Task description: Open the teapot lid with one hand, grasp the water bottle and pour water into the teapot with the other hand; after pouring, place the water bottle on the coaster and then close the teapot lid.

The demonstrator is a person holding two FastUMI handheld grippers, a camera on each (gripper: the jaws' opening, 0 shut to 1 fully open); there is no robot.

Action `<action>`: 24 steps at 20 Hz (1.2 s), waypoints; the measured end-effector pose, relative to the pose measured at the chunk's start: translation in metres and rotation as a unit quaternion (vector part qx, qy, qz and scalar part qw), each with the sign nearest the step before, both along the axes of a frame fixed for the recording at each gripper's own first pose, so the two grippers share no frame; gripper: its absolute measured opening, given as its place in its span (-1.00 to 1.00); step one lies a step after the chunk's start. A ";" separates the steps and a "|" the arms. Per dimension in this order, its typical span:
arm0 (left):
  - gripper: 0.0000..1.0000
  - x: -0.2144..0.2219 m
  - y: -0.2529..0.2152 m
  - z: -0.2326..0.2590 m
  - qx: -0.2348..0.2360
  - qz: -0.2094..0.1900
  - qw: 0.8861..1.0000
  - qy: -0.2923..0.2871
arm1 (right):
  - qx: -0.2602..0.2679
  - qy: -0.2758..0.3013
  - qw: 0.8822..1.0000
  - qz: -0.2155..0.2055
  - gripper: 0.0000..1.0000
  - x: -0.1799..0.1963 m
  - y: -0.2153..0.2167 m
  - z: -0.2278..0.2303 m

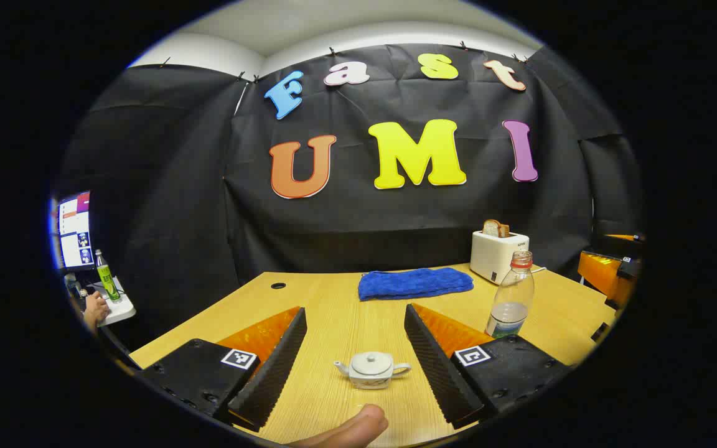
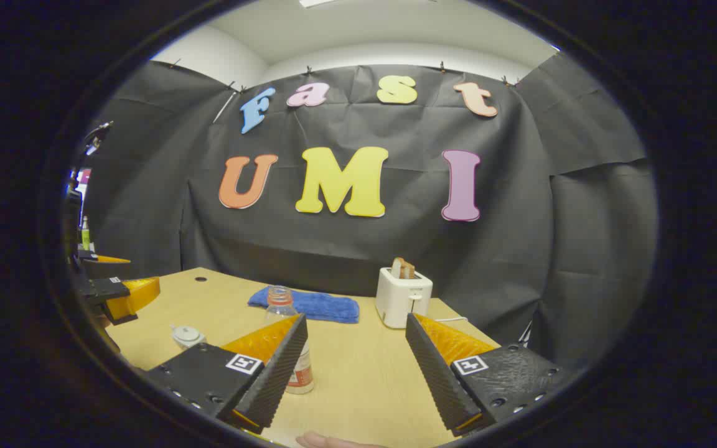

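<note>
Teapot [image 1: 371,369], lid on, sits on the wooden table [image 1: 333,311] between the left gripper's [image 1: 355,354] spread fingers. Water bottle [image 1: 511,295] stands upright nearby, its label unreadable. Right gripper [image 2: 356,354] jaws also gape, empty.

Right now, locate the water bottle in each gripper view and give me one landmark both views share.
Left gripper view: the water bottle stands right of centre on the table, just beyond the gripper's right-hand finger.
Right gripper view: the bottle stands left of centre, partly hidden behind the left-hand finger.
Shared landmark: the white toaster, beside the blue towel.
</note>
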State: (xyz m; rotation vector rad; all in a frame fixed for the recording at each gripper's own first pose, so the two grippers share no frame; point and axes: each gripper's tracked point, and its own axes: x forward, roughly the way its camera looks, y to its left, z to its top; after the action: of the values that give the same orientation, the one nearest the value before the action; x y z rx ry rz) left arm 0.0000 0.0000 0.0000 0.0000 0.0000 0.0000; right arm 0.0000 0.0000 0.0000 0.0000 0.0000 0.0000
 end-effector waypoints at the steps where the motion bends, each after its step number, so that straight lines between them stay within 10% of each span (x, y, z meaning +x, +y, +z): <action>1: 0.99 0.000 0.000 -0.001 -0.001 0.000 1.000 0.002 | -0.003 0.001 1.000 -0.004 0.96 0.001 -0.001 -0.001; 24: 0.98 0.035 -0.007 -0.034 -0.008 -0.014 1.000 0.016 | -0.007 0.026 0.999 -0.023 0.94 0.012 -0.012 -0.017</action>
State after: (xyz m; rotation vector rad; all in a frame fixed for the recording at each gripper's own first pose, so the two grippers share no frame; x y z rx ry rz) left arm 0.0351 -0.0066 -0.0336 -0.0152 0.0316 -0.0283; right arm 0.0119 -0.0121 -0.0165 -0.0145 0.0528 -0.0459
